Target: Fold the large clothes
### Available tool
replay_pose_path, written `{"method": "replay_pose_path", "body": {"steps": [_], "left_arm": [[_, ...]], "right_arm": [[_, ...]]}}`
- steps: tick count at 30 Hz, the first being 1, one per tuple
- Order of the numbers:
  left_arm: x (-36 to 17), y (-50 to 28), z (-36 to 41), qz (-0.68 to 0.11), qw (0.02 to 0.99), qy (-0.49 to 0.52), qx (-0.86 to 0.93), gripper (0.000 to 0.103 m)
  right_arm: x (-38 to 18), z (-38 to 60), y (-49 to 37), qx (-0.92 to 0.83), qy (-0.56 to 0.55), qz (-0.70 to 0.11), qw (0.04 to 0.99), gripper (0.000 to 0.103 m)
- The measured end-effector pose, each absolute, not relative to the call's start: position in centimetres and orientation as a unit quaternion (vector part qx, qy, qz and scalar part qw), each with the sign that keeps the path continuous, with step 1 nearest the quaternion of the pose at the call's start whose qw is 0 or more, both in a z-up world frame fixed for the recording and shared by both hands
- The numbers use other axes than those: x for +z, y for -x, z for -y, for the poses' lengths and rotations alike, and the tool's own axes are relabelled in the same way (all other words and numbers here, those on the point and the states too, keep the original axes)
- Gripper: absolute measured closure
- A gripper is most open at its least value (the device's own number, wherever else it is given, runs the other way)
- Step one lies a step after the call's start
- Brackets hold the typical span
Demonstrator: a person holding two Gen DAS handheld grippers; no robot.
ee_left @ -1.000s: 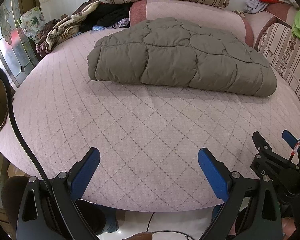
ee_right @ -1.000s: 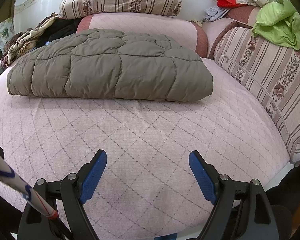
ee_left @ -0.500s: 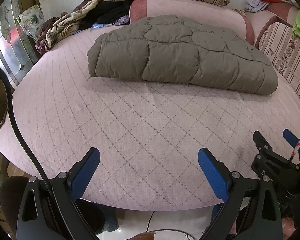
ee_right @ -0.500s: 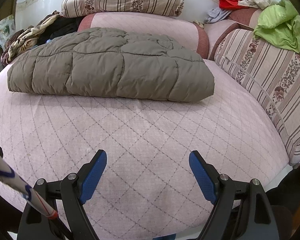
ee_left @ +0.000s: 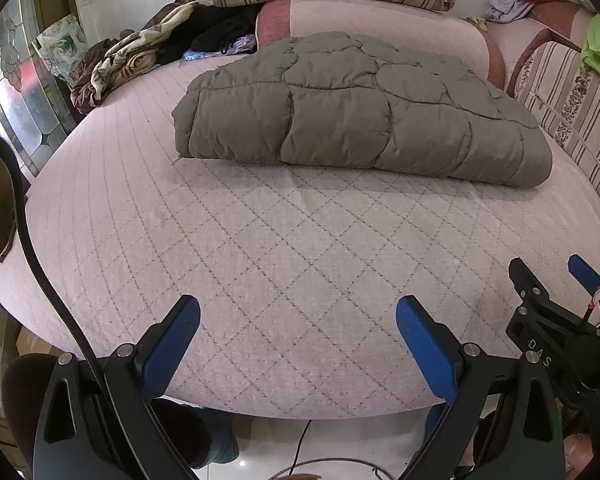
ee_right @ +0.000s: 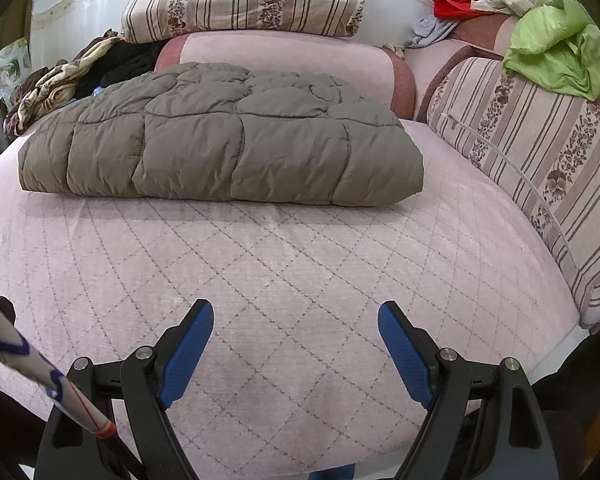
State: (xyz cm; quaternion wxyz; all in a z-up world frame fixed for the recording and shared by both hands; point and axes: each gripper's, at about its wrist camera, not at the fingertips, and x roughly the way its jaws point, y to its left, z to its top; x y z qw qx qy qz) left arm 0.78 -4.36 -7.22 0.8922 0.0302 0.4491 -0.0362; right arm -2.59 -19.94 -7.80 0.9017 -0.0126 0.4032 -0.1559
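Both fingers (ee_left: 172, 336) spread, folded jacket (ee_left: 360, 112) well beyond

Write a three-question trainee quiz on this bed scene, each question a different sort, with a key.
1. True or false: the olive quilted jacket lies folded on the pink bed.
2. Multiple choice: the right gripper has its jaws A) shut on the jacket, B) open and empty, C) shut on a pillow.
3. Fill in: the bright ____ garment lies on the striped cushion at the right.

Key: 1 true; 2 B; 3 green.
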Motion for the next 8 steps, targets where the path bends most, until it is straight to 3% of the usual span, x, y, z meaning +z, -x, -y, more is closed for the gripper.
{"method": "replay_pose_path", "body": {"steps": [8], "left_arm": [[-6.88, -0.61, 3.77, -0.443, 0.896, -0.024, -0.032, 0.005]], "right_arm": [[-8.02, 19.93, 2.61, -0.158, 0.013, -0.407, 0.899, 0.015]]}}
